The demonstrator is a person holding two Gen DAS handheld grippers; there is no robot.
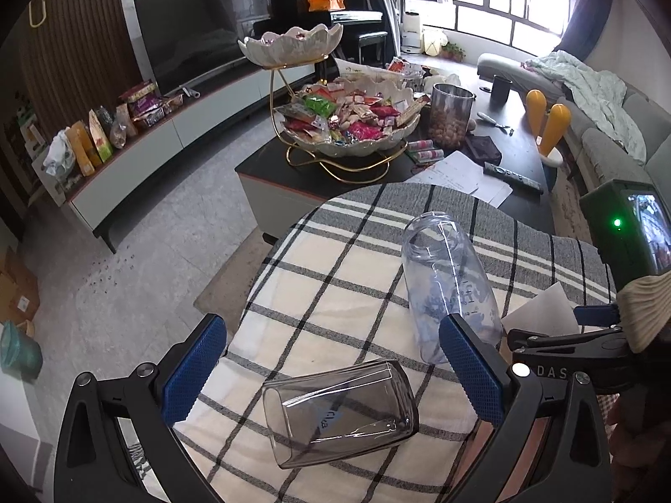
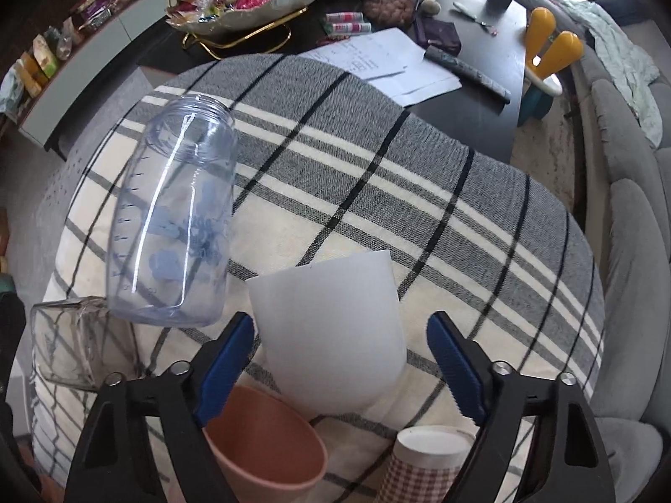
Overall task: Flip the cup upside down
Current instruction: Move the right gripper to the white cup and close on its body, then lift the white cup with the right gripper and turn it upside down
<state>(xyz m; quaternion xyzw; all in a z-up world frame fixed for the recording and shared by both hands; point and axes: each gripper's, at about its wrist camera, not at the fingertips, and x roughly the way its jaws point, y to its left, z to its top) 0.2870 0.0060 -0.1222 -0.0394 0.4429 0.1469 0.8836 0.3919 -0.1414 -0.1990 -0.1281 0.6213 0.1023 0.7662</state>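
Okay, left gripper (image 1: 335, 371) wide open, empty, straddling glass (image 1: 339, 413) at frame bottom; close mid-body, then rotate upside down.

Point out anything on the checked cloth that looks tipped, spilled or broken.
Two vessels lie on their sides on the checked cloth: the clear glass cup, between the open left claw, and the blue-tinted plastic bottle. The white cup seems mouth-down, the pink cup mouth-up. No spills or breakage show.

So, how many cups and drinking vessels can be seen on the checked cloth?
5: a clear glass lying at the left, a bluish bottle lying beside it, a white cup inverted in the middle, a pink cup and a checked paper cup nearest. More may be hidden.
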